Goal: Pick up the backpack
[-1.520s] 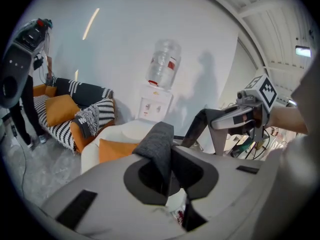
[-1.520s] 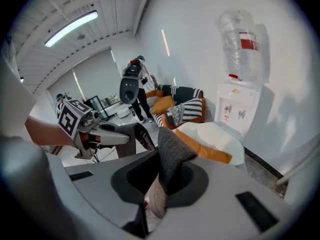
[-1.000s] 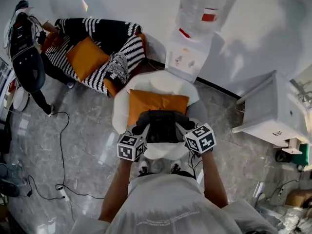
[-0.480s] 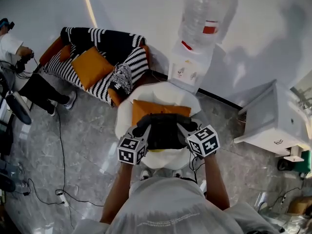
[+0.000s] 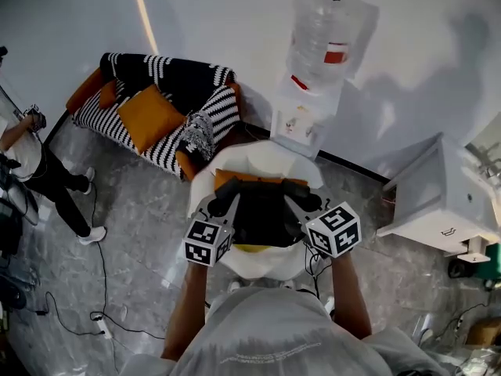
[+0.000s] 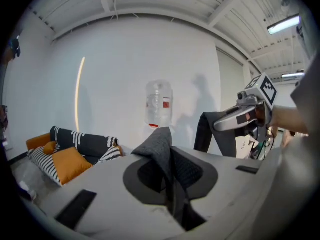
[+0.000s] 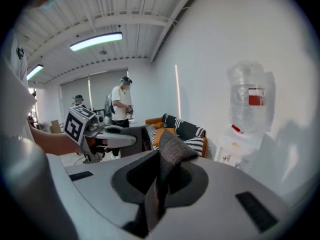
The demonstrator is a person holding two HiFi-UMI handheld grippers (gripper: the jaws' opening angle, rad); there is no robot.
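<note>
The grey stone floor (image 5: 133, 233) runs to a white wall, with a striped sofa (image 5: 168, 92) on the left and a water dispenser (image 5: 317, 69) behind. Nearer the person stands a white armchair (image 5: 266, 157) with an orange cushion (image 5: 233, 180) against its back.

The backpack (image 5: 262, 214) hangs over the seat of that armchair, in front of the cushion and slung between the two grippers. From above I cannot tell whether its underside is clear of the seat. The left gripper (image 5: 223, 206) takes the bag's left upper edge and the right gripper (image 5: 304, 206) takes its right. A hold at each side likely keeps so limp a load level, so that it does not swing or fold to one end.

Each pair of jaws is drawn nearly together and clamped on cloth. A fold of dark woven fabric (image 6: 167, 156) stands pinched in the left one, and a like fold (image 7: 167, 159) in the right.

The bag is black or very dark grey, soft-sided and slack (no frame seems to stiffen it), with a coarse weave that shows close up. Its body sags between the two holds. Judging by that, the lift is well under way.
</note>
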